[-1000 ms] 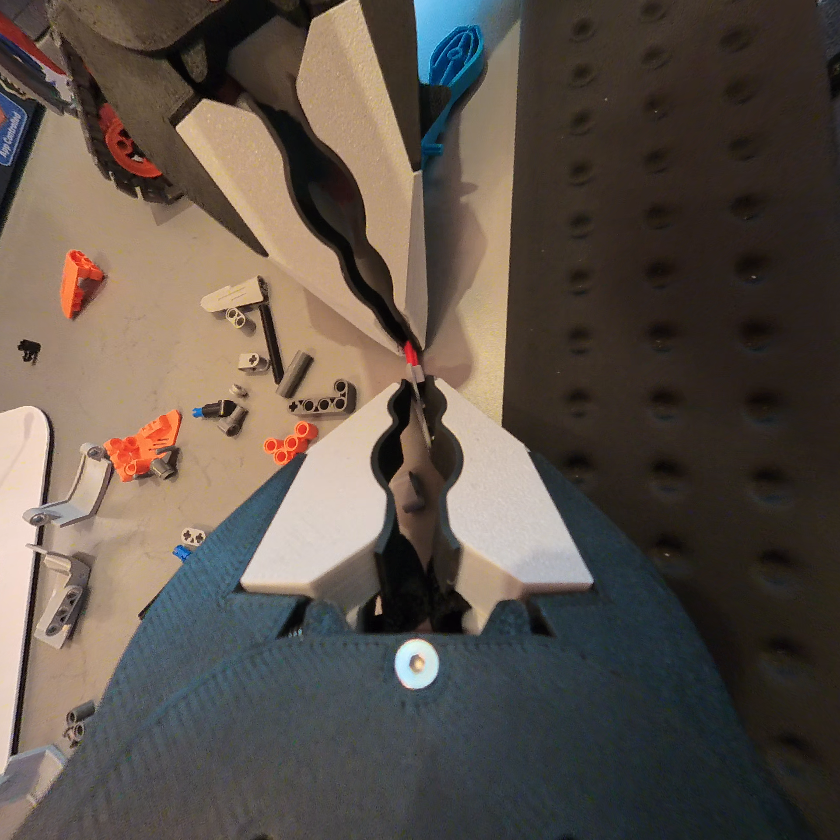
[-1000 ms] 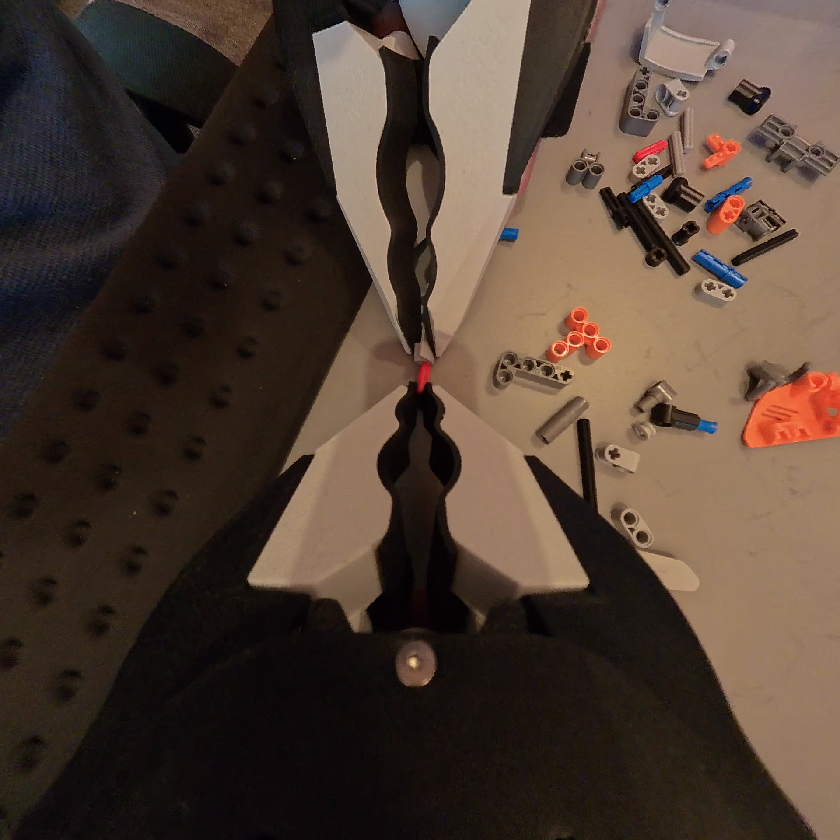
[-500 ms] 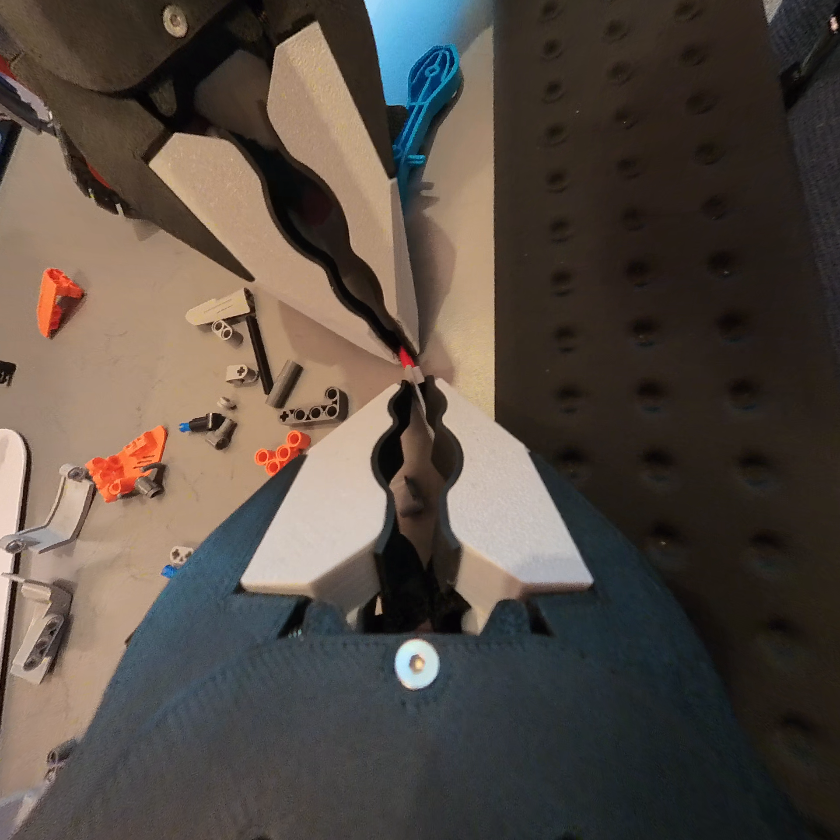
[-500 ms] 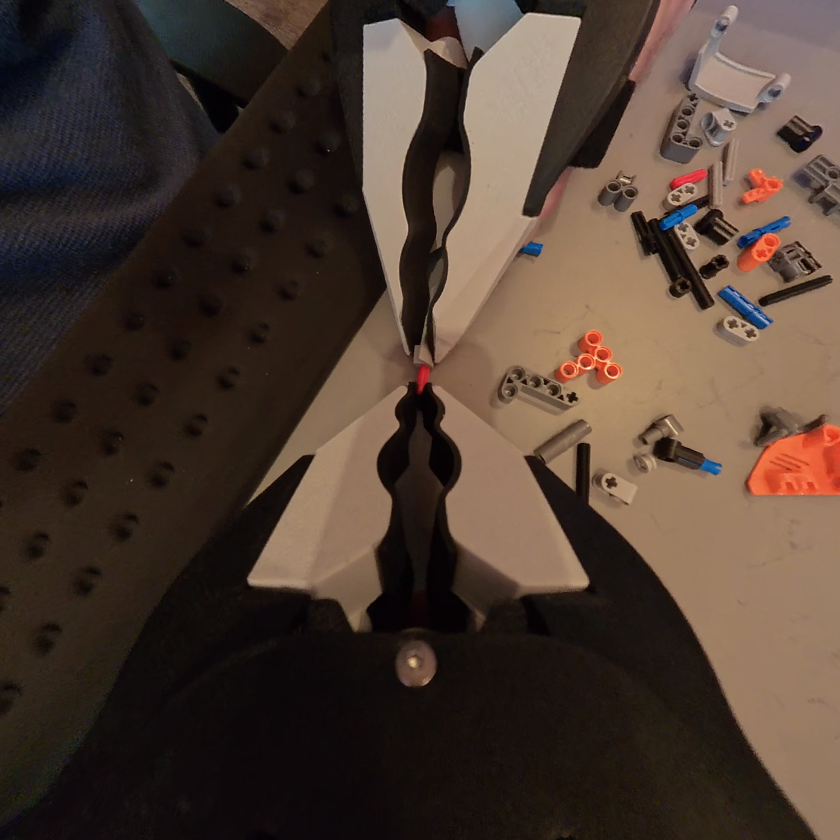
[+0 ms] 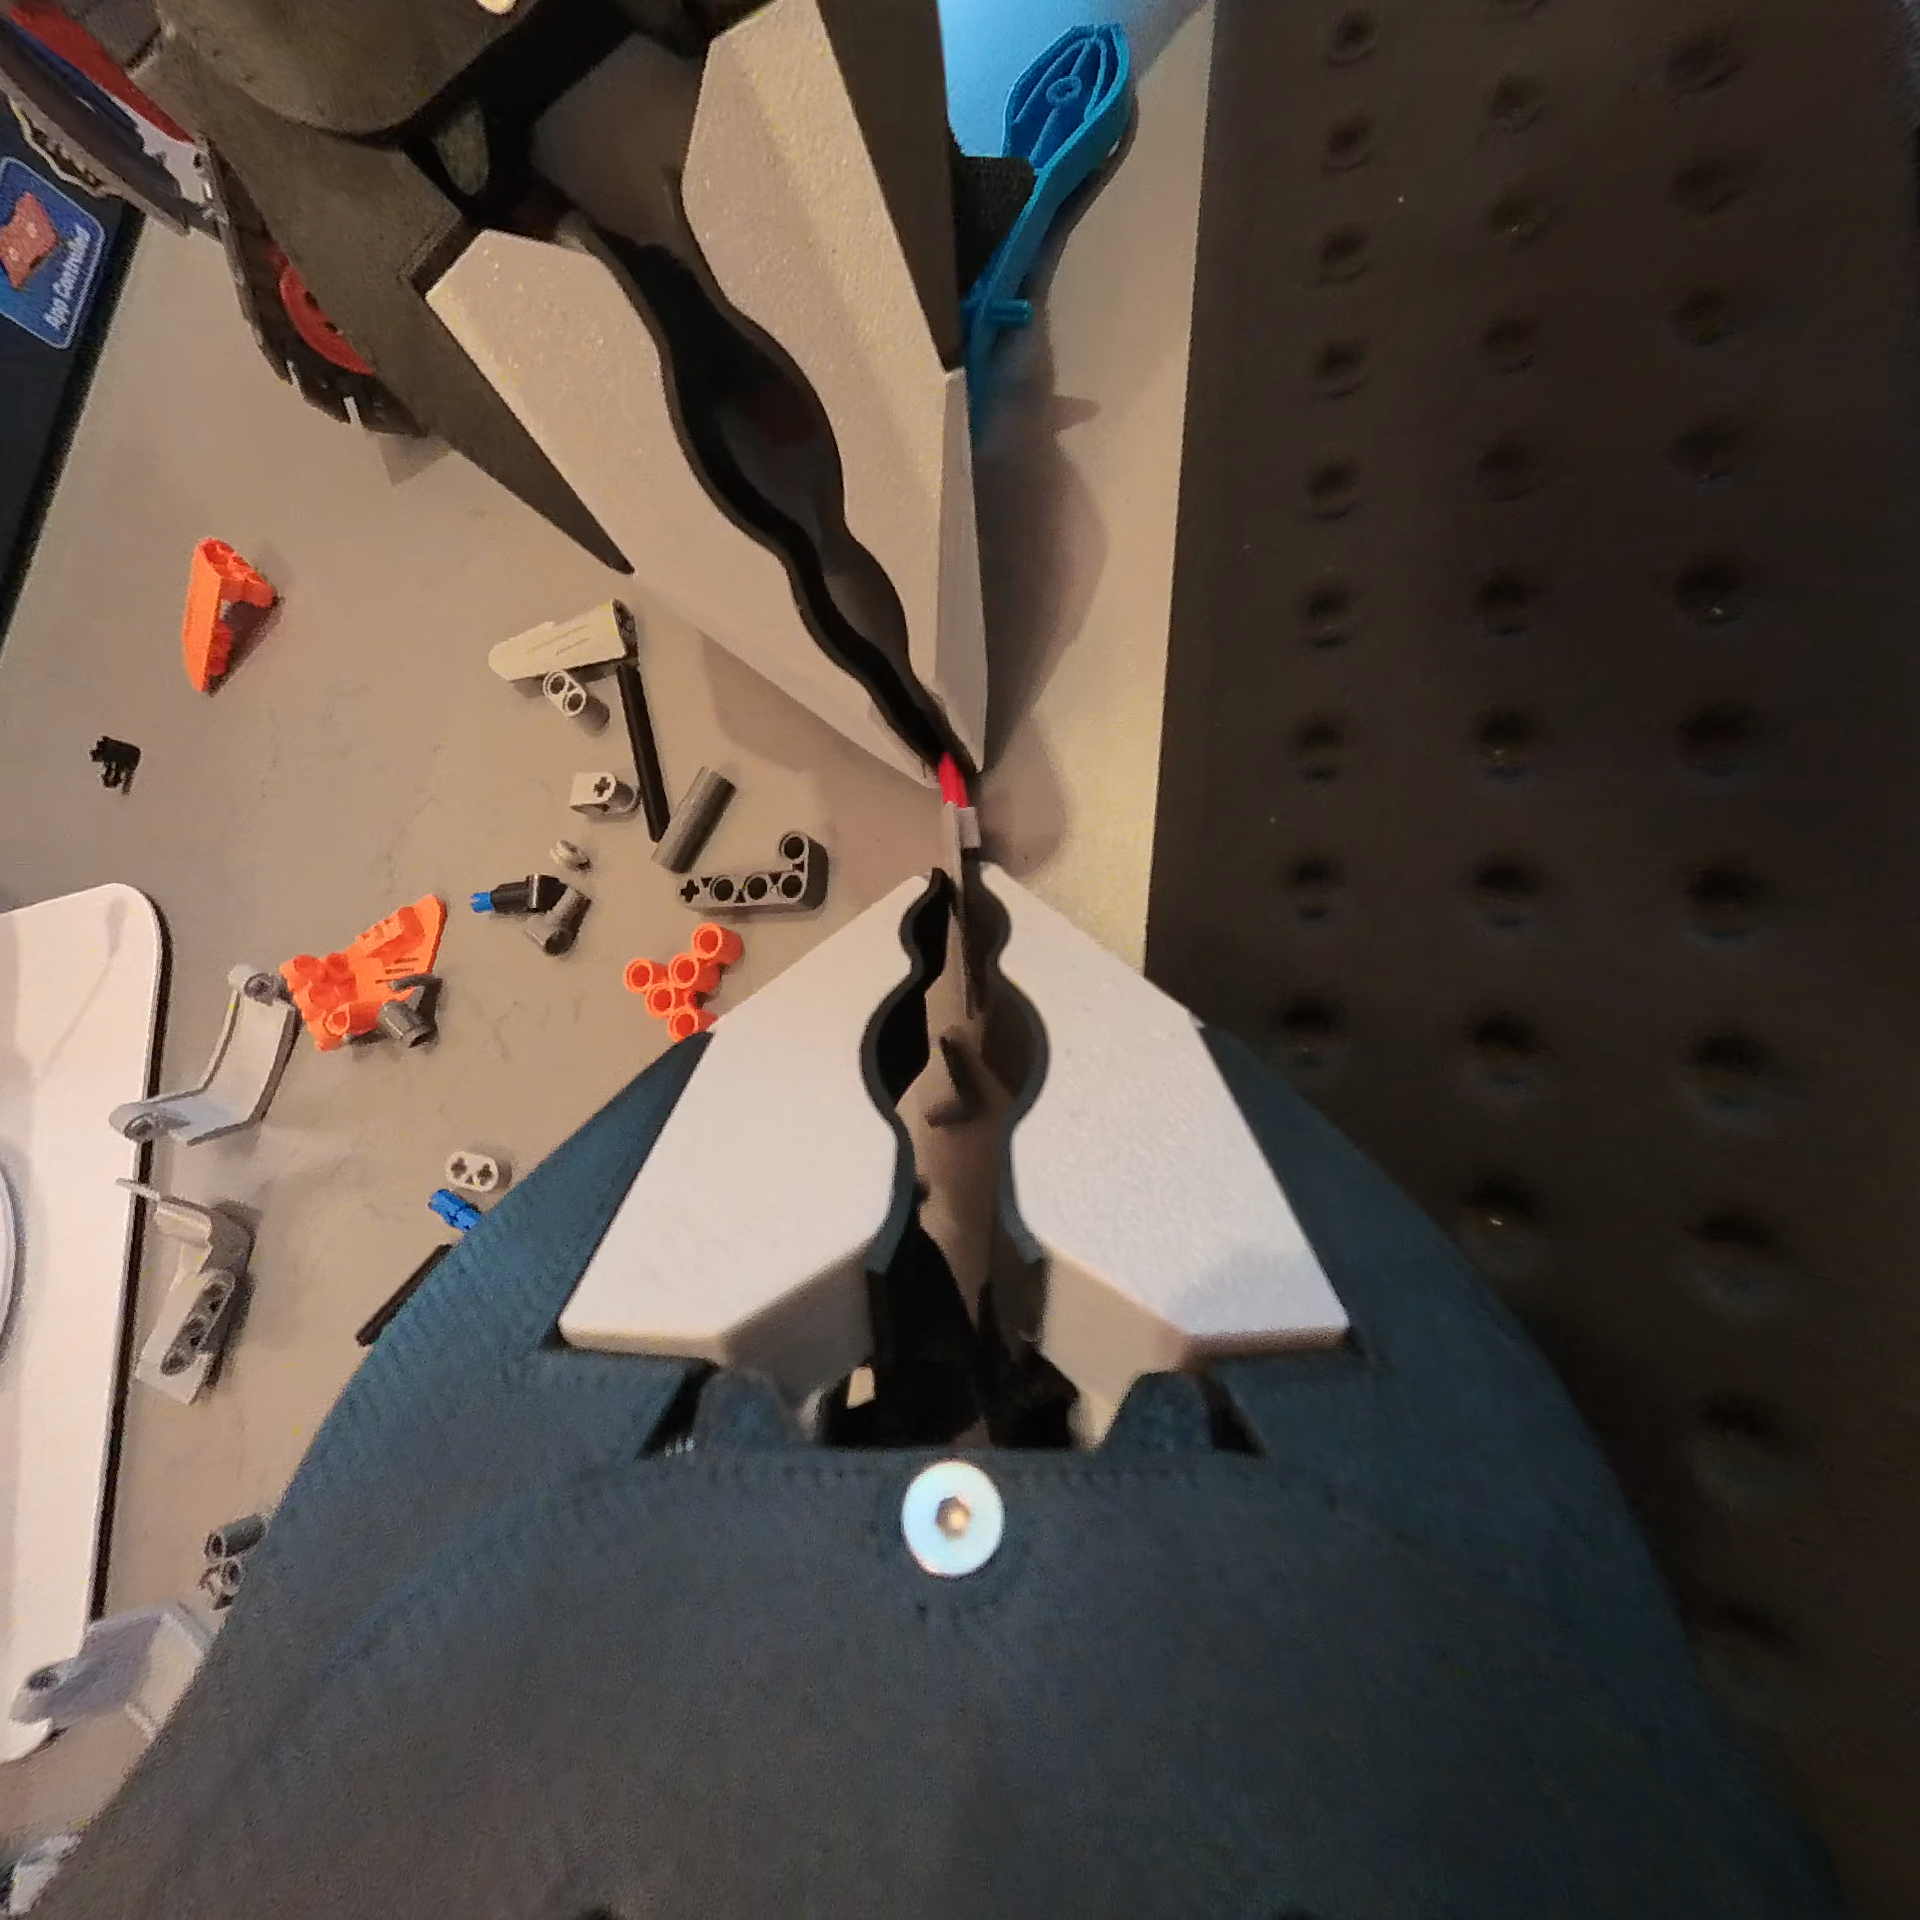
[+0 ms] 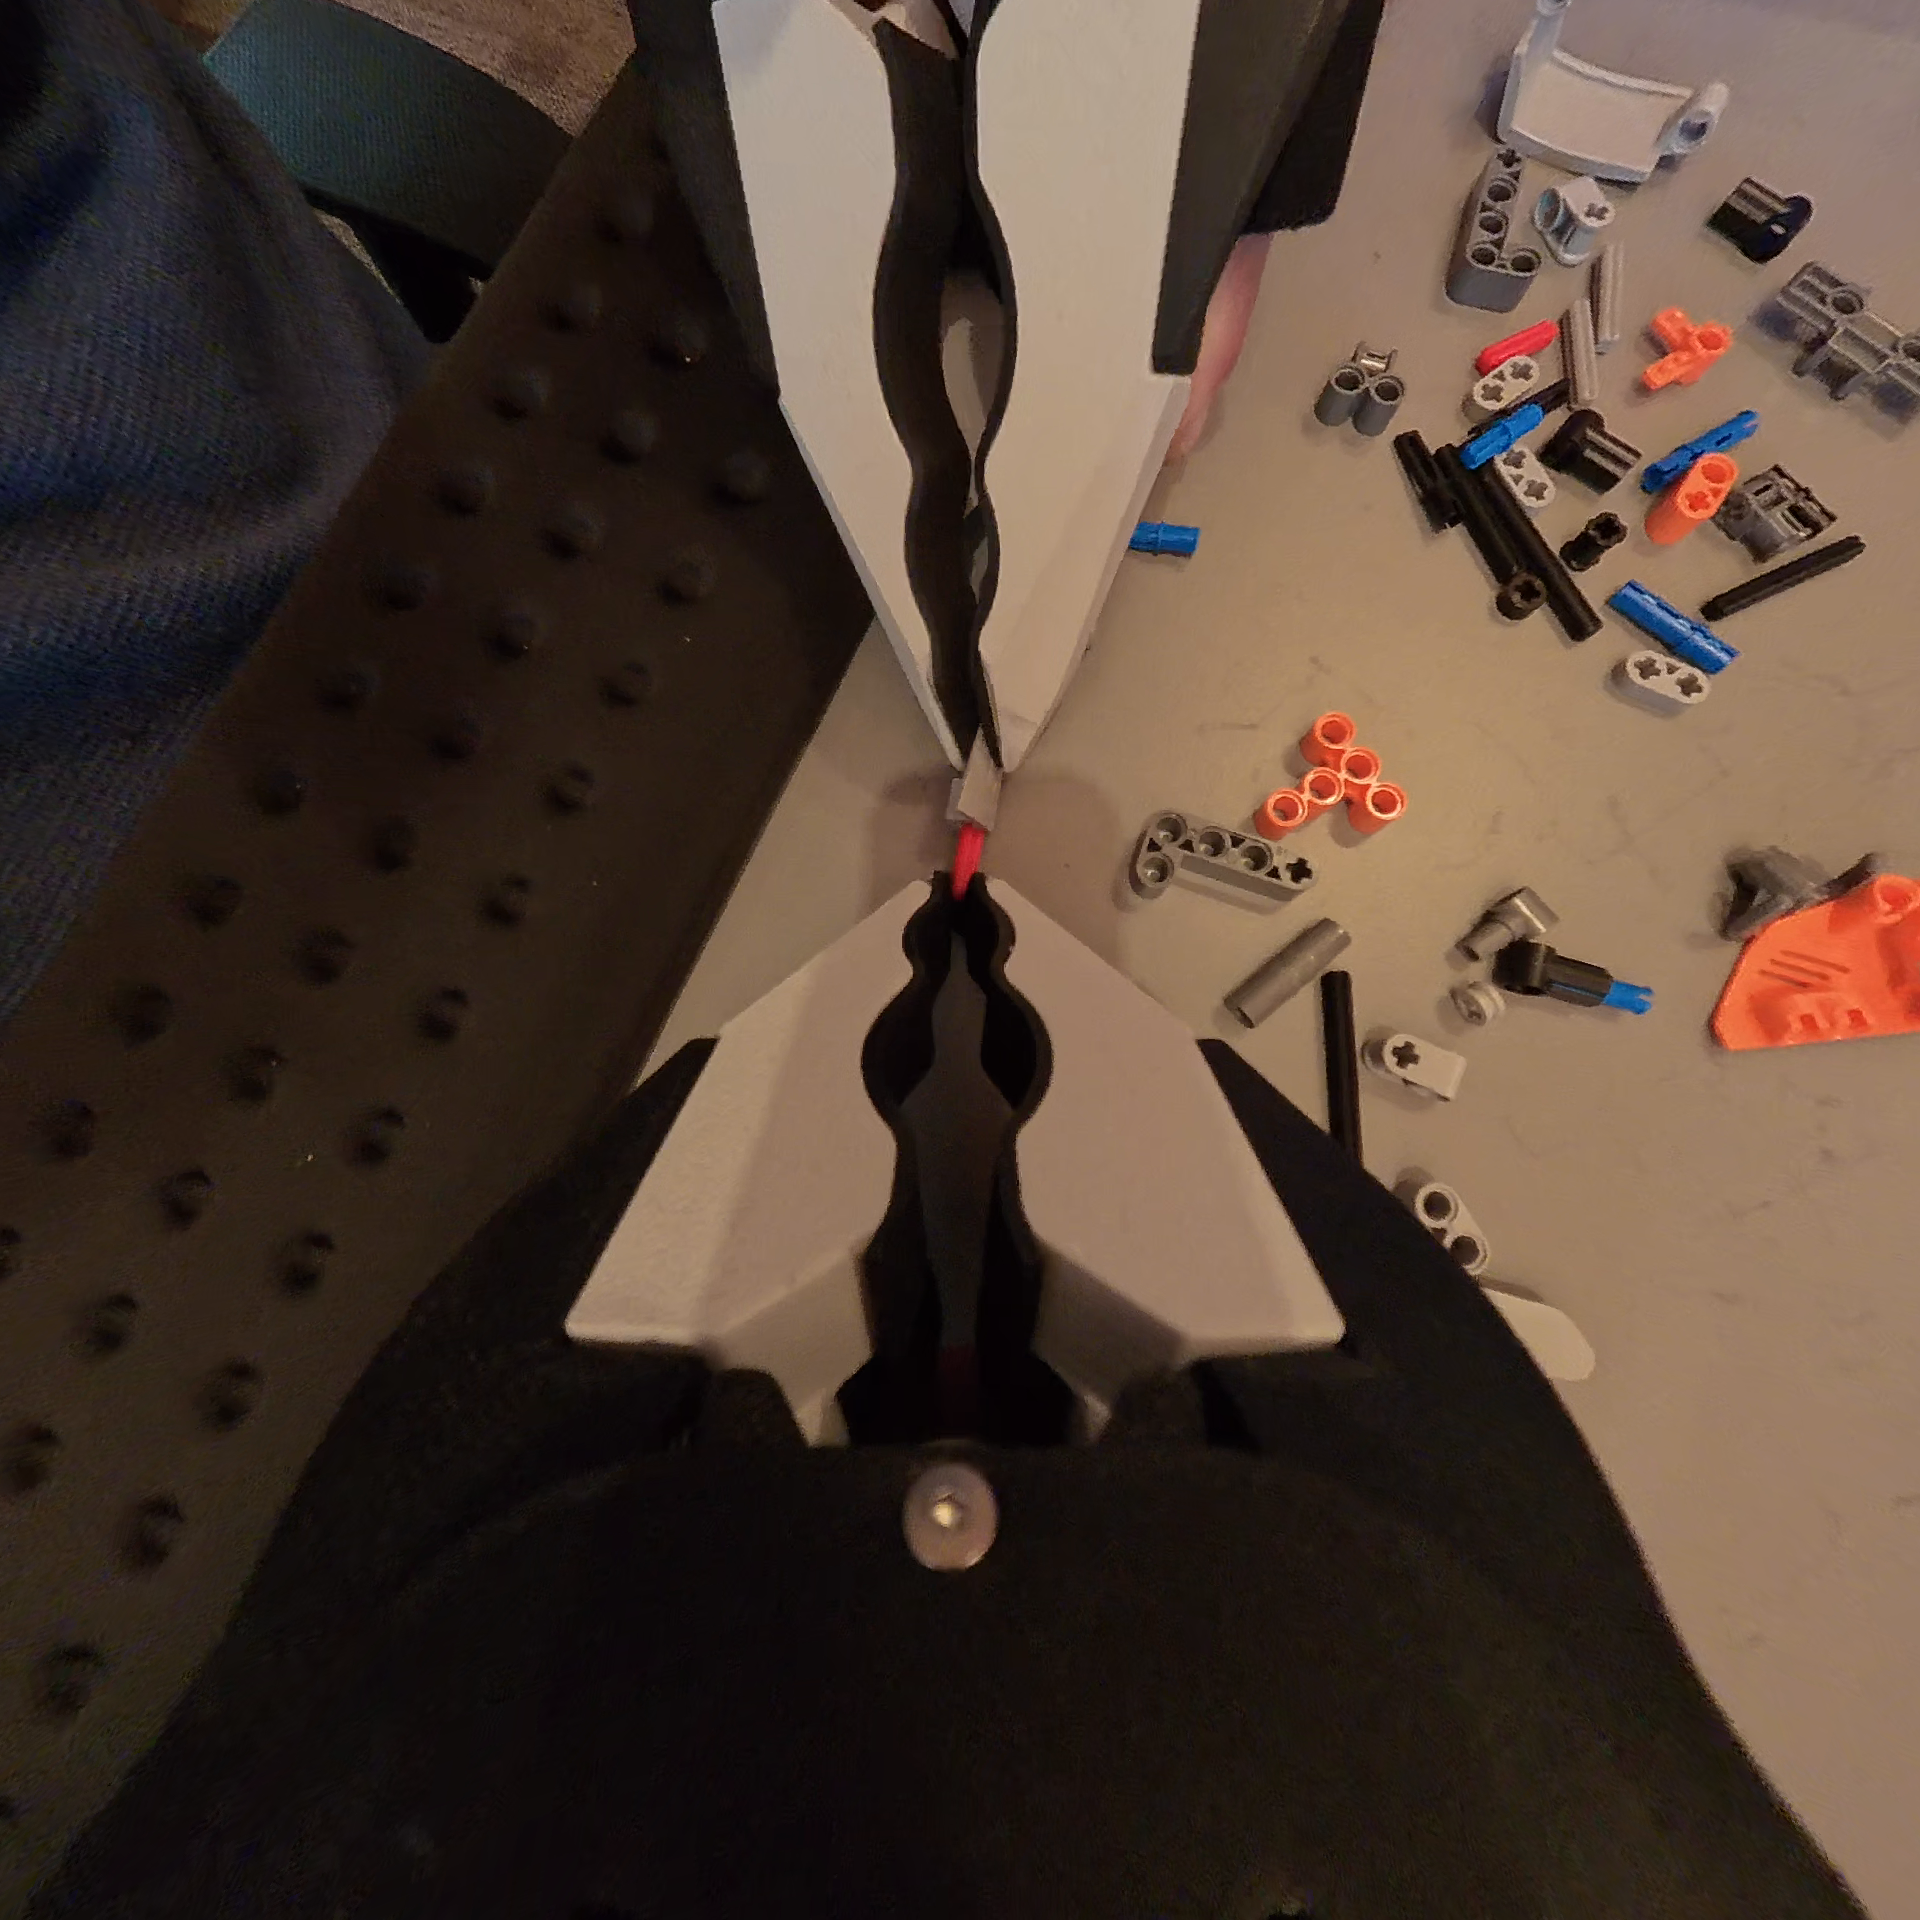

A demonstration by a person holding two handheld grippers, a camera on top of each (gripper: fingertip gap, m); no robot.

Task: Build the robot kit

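Note:
My left gripper (image 5: 956, 888) is shut on a small grey connector piece (image 5: 962, 831) that sticks out past its tips. My right gripper (image 6: 966, 888) is shut on a thin red pin (image 6: 968, 857). The two grippers meet tip to tip above the grey table (image 5: 343, 727), near the mat edge. The red pin (image 5: 950, 777) runs into the end of the grey connector (image 6: 975, 795). In the left wrist view the right gripper (image 5: 951, 756) comes down from the top. In the right wrist view the left gripper (image 6: 977, 758) comes down from the top.
A black studded mat (image 5: 1558, 727) lies beside the grippers (image 6: 312, 831). Loose orange (image 6: 1335, 790), grey (image 6: 1221, 857), black and blue pieces are scattered on the table. A white tray (image 5: 62, 1143) is at the left, and a blue part (image 5: 1060, 156) and a tracked model (image 5: 301, 312) at the top. Both grippers' tips are close together, under 4 cm apart.
The gap between the two grippers' tips has widened slightly, and more of the grey connector and red pin shows. Both views swung sideways and back.

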